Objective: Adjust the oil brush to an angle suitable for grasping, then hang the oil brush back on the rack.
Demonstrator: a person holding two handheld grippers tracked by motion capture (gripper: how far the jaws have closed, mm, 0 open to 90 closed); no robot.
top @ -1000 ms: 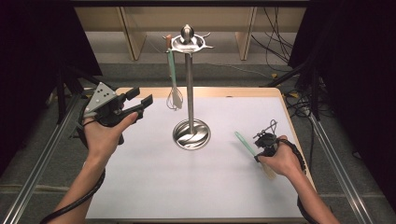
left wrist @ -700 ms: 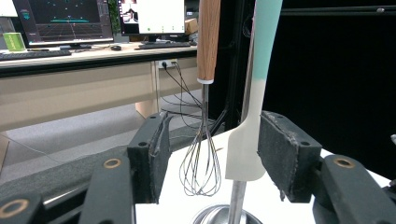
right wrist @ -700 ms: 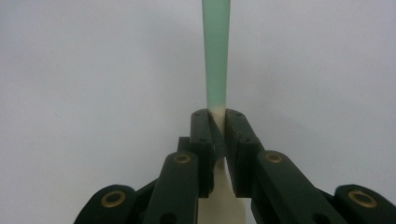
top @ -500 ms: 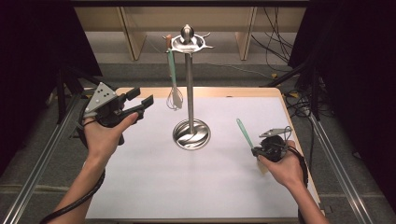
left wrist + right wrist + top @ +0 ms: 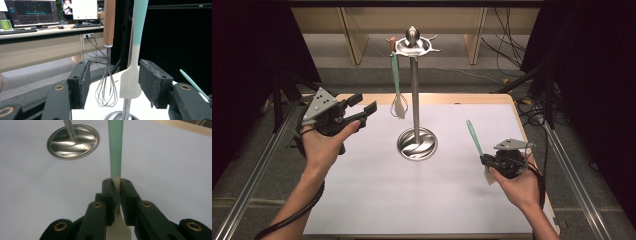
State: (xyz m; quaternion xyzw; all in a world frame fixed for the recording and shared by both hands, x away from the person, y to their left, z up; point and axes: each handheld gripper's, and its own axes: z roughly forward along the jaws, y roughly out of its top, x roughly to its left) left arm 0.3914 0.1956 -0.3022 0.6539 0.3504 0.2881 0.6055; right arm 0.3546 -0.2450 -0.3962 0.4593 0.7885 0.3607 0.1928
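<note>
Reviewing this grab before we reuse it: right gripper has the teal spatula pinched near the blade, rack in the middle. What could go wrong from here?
1. The right gripper clamps the spatula low, near its blade, so the long handle sticks out and could pivot or slip in the jaws.
2. The free handle end may knock the whisk already hanging on the rack, or the rack's pole.
3. A hard bump could tip the rack, which stands on a small round base.

Mint-handled spatula (image 5: pixel 474 138) with cream blade, tilted above the white table.

Showing 2 spatulas: 1 (image 5: pixel 395 67) hanging on the stand, 1 (image 5: pixel 474 138) over the table's right edge. 1 whisk (image 5: pixel 399 106), 1 stand (image 5: pixel 416 145), 2 grippers (image 5: pixel 364 108) (image 5: pixel 490 161).
</note>
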